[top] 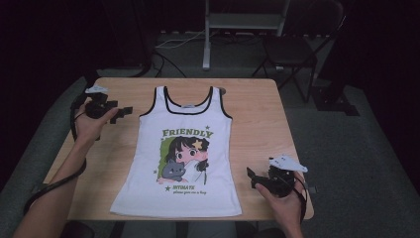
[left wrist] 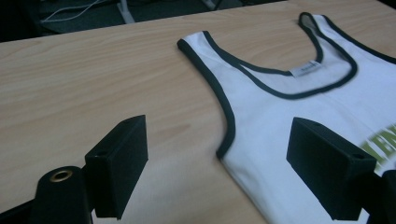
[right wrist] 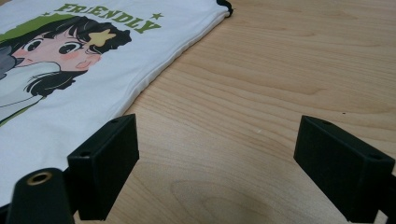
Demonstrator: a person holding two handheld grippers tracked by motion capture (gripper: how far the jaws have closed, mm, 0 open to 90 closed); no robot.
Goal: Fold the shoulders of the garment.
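A white tank top (top: 181,153) with black trim and a green "FRIENDLY" cartoon print lies flat on the wooden table (top: 257,114), neck toward the far edge. My left gripper (top: 121,113) is held open just left of the top's left armhole; in the left gripper view its jaws stand wide apart over the tank top (left wrist: 299,107) edge and bare wood, gripper (left wrist: 224,163). My right gripper (top: 251,177) is open beside the top's lower right side; the right gripper view shows the gripper (right wrist: 219,158) over bare wood with the tank top (right wrist: 84,70) at left.
A dark folding chair (top: 297,44) and a metal stand (top: 233,25) are on the floor beyond the table's far edge, with cables (top: 173,42) near them. Bare wood shows on both sides of the top.
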